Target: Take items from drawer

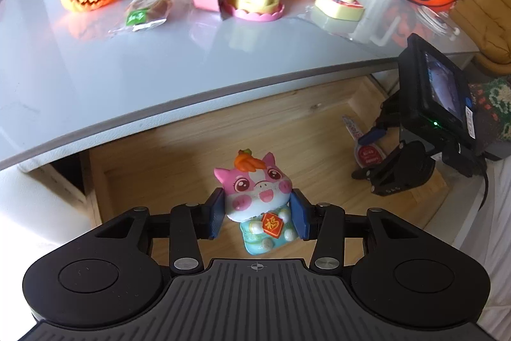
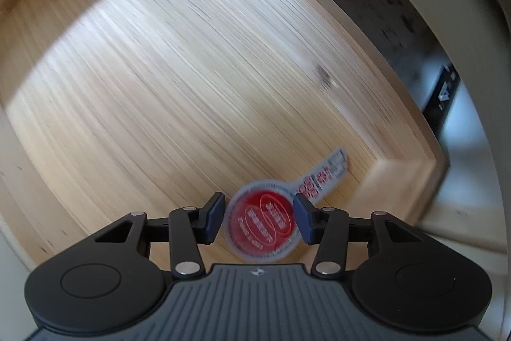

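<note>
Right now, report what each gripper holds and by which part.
The left gripper clamps the pink pig toy by the sides of its body. The right gripper brackets the red-labelled packet in the drawer; contact cannot be told.

Bare drawer floor lies open at centre left; the tabletop edge overhangs above, the right gripper crowds the right.
</note>
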Demonstrator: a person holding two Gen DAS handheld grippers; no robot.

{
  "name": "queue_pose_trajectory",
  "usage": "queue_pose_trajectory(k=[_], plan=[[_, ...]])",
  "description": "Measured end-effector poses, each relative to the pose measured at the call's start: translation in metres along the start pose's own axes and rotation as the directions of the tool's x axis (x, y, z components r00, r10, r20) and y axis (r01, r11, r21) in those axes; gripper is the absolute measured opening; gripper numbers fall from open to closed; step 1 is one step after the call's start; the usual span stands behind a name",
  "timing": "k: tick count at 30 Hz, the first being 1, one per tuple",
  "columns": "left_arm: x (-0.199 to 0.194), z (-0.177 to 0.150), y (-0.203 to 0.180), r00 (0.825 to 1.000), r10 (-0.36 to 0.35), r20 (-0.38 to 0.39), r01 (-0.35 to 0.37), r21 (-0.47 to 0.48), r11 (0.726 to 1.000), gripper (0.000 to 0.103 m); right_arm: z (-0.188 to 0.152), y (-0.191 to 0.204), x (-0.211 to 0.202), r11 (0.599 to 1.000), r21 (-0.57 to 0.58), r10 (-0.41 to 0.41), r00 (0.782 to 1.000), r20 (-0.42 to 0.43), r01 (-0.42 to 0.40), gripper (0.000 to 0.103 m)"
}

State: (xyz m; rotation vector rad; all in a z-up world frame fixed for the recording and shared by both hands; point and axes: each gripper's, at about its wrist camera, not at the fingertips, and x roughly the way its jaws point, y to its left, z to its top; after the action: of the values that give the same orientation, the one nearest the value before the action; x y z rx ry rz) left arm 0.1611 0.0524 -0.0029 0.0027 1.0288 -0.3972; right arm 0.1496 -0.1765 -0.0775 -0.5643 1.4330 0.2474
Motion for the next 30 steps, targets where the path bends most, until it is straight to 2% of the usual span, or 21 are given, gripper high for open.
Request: queue_pose_trajectory(k=[1,4,6,9,12,18,20,22,23,27,30], plan=[[0.0,0.0,0.001,1.0,0.003,0.0,-0.003,-0.002,1.0,0.048,0.003,0.004,-0.002,1.0,-0.008,0.009,1.0,0.009,-0.009,0.046],[0.0,0.0,0.002,1.0,0.008,-0.002,-0.008,-0.004,1.0,0.048,0.014,0.021,-0.01,0.997,-0.039,0.07,0.997,0.035,-0.069,0.033],[0.001,0.0,0.003,1.0,0.014,-0.004,-0.014,-0.005,1.0,0.048,0.021,0.035,-0.012,0.993,-0.069,0.102,0.994,0.047,-0.099,0.033],[0.002,-0.002,0.006,1.0,0.026,-0.011,-0.026,-0.016,1.0,0.048,0.025,0.056,-0.016,0.984,-0.16,0.089,0.994,0.07,-0.077,0.034],[0.004,-0.005,0.01,0.999,0.03,-0.02,-0.031,-0.034,0.999,0.048,0.024,0.059,-0.021,0.983,-0.18,0.058,0.995,0.085,-0.042,0.044],[0.007,-0.007,0.009,0.999,0.023,-0.036,-0.024,-0.037,0.999,0.048,0.009,0.035,-0.034,0.991,-0.13,-0.023,0.996,0.09,0.034,0.064],[0.007,-0.006,0.007,0.999,0.02,-0.035,-0.021,-0.029,0.999,0.048,0.001,0.024,-0.031,0.993,-0.111,-0.04,0.997,0.059,0.046,0.065],[0.006,-0.006,0.007,0.999,0.026,-0.031,-0.027,-0.026,0.999,0.048,0.019,0.023,-0.03,0.994,-0.093,-0.058,0.997,0.043,0.062,0.065],[0.006,-0.005,0.008,0.999,0.032,-0.03,-0.033,-0.028,0.999,0.048,0.039,0.03,-0.03,0.995,-0.078,-0.056,0.998,0.041,0.059,0.065],[0.007,-0.007,0.015,0.998,0.042,-0.04,-0.044,-0.066,0.997,0.048,0.041,0.017,-0.036,1.0,-0.015,-0.005,0.998,0.068,0.006,0.065],[0.008,-0.007,0.017,0.998,0.036,-0.048,-0.039,-0.081,0.996,0.048,0.013,0.0,-0.038,1.0,0.012,0.026,0.995,0.095,-0.028,0.065]])
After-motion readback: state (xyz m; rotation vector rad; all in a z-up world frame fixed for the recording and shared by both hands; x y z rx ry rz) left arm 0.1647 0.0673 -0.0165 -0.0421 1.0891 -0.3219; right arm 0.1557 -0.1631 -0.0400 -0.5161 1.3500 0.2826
